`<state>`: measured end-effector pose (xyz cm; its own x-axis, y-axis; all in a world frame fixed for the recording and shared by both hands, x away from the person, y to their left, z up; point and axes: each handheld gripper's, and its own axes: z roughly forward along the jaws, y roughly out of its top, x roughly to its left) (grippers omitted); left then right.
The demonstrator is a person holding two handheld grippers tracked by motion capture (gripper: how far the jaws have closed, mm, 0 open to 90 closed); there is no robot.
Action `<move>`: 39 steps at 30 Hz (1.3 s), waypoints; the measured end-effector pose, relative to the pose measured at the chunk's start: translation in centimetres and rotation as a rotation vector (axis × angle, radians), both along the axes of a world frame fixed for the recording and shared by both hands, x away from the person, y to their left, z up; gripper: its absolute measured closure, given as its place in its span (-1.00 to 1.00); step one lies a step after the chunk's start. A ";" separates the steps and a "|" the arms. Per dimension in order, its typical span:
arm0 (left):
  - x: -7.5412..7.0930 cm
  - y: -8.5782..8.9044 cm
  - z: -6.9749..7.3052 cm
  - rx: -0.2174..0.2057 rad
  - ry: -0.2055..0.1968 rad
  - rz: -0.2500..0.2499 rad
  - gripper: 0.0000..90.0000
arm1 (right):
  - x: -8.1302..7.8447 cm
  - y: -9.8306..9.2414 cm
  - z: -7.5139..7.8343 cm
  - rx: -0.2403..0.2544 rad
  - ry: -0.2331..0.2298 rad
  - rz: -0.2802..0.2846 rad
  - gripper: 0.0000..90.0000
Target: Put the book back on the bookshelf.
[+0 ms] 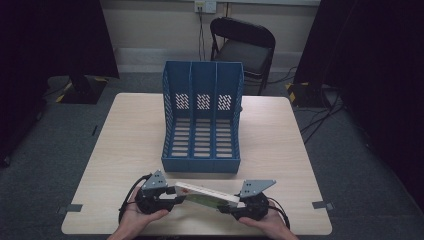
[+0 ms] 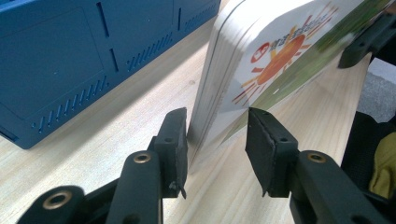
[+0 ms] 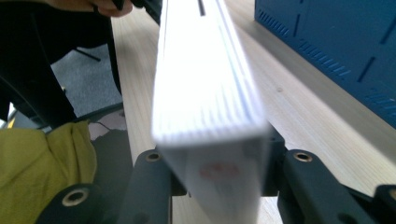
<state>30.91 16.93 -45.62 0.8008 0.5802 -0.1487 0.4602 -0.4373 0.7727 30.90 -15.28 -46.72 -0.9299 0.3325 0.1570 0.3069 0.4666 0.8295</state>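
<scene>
High view: a thick white book [image 1: 207, 195] lies near the counter's [image 1: 280, 150] near edge, before the blue file rack [image 1: 202, 117], between the left tool [image 1: 172, 197] and right tool [image 1: 231, 206].

Left tool's view: its cover shows an orange sun; lettering blurred. One jaw touches the pages, the other stands apart.

Right tool's view: jaws clamp the book's end.

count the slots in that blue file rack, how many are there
3. The blue file rack on the table has a left slot, a middle slot and a right slot, side by side, all open toward the person and empty.
</scene>
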 end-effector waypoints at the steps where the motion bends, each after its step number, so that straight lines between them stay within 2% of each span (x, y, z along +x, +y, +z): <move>1: 0.0 0.0 0.0 0.001 0.000 0.000 0.31 | 0.0 0.1 0.0 -0.002 -0.005 0.001 0.47; 4: 0.0 0.0 0.0 -0.001 0.001 -0.002 0.32 | 0.1 0.4 -0.1 0.003 -0.014 -0.004 0.52; 8: 0.0 -0.1 0.0 -0.004 0.007 -0.011 0.33 | 0.3 1.4 -0.4 -0.024 -0.008 0.003 0.51; 10: 0.1 0.0 0.0 -0.002 0.004 0.002 0.33 | 0.4 1.8 -0.5 -0.019 -0.008 0.010 0.57; 13: 0.1 0.0 0.0 -0.001 0.004 -0.006 0.34 | 0.5 1.8 -0.5 -0.017 -0.008 0.014 0.60; 15: 0.2 0.0 -0.1 -0.008 0.012 -0.001 0.34 | 0.3 1.9 -0.5 -0.030 -0.035 0.008 0.66; 17: 0.3 0.0 -0.1 -0.001 0.009 0.005 0.35 | 0.2 2.0 -0.5 -0.032 -0.041 0.004 0.69; 22: 0.5 -0.1 -0.2 -0.003 0.018 0.004 0.35 | 0.2 2.0 -0.4 -0.035 -0.036 0.009 0.69; 27: 0.7 -0.2 -0.1 -0.022 0.035 -0.005 0.24 | 0.2 1.9 -0.1 -0.040 -0.029 0.016 0.69; 28: 0.8 -0.2 -0.1 -0.027 0.049 -0.006 0.19 | 0.2 1.9 -0.1 -0.041 -0.026 0.018 0.70; 29: 0.8 -0.1 -0.1 -0.034 0.051 0.000 0.15 | 0.2 1.8 0.0 -0.037 -0.010 0.016 0.70; 33: 0.7 0.4 0.2 -0.043 0.033 0.024 0.08 | 0.1 1.6 0.1 -0.033 0.001 0.010 0.70; 35: 0.6 0.9 0.5 -0.049 0.002 0.040 0.04 | 0.0 1.5 0.2 -0.034 0.003 0.005 0.70; 37: 0.7 1.4 0.6 -0.068 0.002 0.035 -0.02 | 0.0 1.4 0.3 -0.033 0.006 0.010 0.70; 39: 0.7 2.0 0.5 -0.050 -0.009 0.061 -0.07 | -0.2 1.3 0.4 -0.031 0.012 0.006 0.70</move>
<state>31.63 18.93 -45.08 0.7655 0.6201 -0.1717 0.4779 -0.3693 0.7970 30.73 -14.01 -46.31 -0.9301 0.3316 0.1580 0.3139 0.4942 0.8107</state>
